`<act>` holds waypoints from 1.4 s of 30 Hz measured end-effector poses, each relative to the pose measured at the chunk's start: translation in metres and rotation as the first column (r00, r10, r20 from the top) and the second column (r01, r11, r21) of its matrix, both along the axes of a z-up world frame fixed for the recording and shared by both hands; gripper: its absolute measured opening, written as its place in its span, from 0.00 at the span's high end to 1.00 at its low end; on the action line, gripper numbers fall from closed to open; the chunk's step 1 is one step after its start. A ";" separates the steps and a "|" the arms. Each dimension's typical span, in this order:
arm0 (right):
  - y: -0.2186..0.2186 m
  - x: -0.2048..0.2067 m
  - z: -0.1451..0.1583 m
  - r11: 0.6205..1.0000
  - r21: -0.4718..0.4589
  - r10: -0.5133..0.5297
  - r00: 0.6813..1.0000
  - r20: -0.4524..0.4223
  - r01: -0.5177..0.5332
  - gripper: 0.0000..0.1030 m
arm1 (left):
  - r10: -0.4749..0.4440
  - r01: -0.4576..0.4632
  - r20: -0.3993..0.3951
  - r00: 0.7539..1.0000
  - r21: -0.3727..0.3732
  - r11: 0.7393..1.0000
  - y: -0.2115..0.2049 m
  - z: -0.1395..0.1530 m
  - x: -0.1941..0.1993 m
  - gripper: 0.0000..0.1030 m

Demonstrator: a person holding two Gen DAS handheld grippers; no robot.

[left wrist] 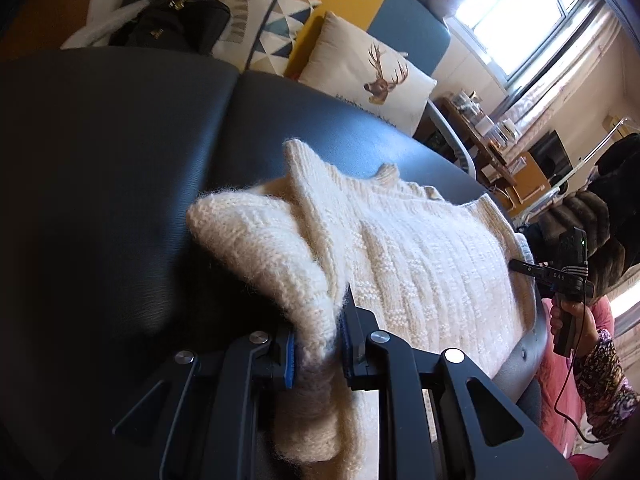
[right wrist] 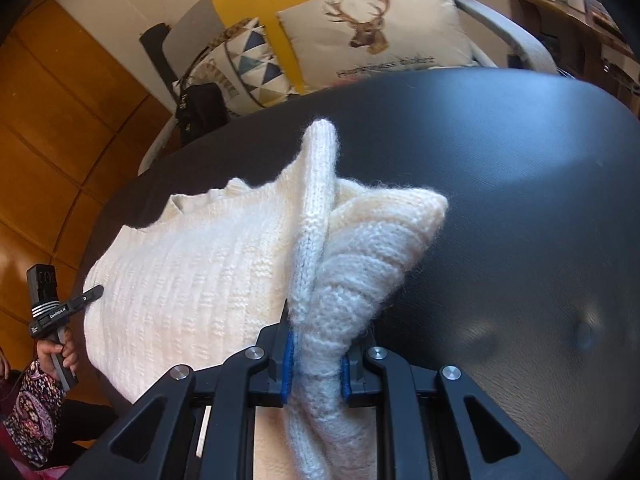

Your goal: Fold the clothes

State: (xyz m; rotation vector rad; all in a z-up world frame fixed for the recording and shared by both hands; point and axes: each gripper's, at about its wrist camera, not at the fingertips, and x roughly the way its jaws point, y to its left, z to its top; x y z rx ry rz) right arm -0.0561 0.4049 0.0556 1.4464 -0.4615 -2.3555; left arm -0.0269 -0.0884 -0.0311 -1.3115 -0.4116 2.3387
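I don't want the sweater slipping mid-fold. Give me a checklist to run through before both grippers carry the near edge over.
1. Left gripper shut on the sweater: ok, knit bunched between the blue pads.
2. Right gripper shut on the sweater: ok, a thick wad of knit is clamped.
3. Both near corners lifted off the dark cushion: ok.
4. Far edge lying flat: not ok, a sleeve end sticks up.
5. Cushion beyond the sweater free of clutter: ok; the deer pillow and black bag sit behind it.
6. Fabric even underneath: cannot tell.
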 end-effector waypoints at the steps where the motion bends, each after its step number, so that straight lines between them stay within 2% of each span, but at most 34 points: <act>1: -0.005 -0.003 0.001 1.000 -0.002 0.009 1.000 -0.003 -0.009 0.85 | 0.010 -0.010 -0.001 1.000 0.001 1.000 -0.004 0.001 0.003 0.83; 16: -0.095 -0.051 0.014 0.986 -0.043 0.159 0.987 -0.026 -0.160 0.85 | 0.155 -0.156 -0.067 0.986 -0.009 0.988 -0.076 0.019 0.053 0.83; 33: -0.207 -0.096 0.010 0.951 -0.078 0.299 0.954 -0.023 -0.299 0.85 | 0.338 -0.339 -0.067 0.939 -0.002 0.941 -0.165 0.007 0.093 0.83; 42: -0.255 -0.121 0.010 0.938 -0.072 0.339 0.940 -0.024 -0.340 0.85 | 0.402 -0.403 -0.065 0.913 -0.003 0.915 -0.192 -0.001 0.104 0.83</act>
